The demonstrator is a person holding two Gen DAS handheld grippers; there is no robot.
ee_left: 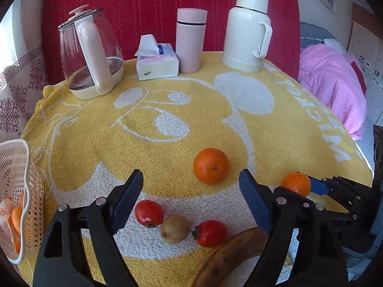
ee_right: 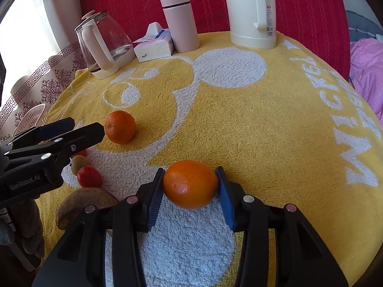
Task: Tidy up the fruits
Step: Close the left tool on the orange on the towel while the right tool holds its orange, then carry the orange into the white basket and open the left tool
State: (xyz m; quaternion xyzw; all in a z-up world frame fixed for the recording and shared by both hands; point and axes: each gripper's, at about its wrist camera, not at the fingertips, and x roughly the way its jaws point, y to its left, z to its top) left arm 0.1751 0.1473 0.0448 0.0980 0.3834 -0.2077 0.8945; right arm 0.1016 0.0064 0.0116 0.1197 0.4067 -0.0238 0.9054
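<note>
My right gripper (ee_right: 190, 173) is shut on a small orange (ee_right: 190, 187), low over the yellow towel (ee_right: 263, 131); this orange (ee_left: 296, 183) also shows at the right of the left wrist view. My left gripper (ee_left: 190, 177) is open and holds nothing. It hovers over two red fruits (ee_left: 149, 212) (ee_left: 210, 233) with a kiwi (ee_left: 174, 229) between them. A second orange (ee_left: 210, 166) lies just beyond its right finger. A browned banana (ee_left: 229, 256) lies under that finger. A white perforated basket (ee_left: 21, 191) at far left holds orange fruit.
Along the towel's far edge stand a glass kettle (ee_left: 89, 55), a tissue pack (ee_left: 156, 63), a pink tumbler (ee_left: 190, 40) and a white thermos (ee_left: 247, 28), against a red backrest. Pink bedding (ee_left: 332, 83) lies past the right edge.
</note>
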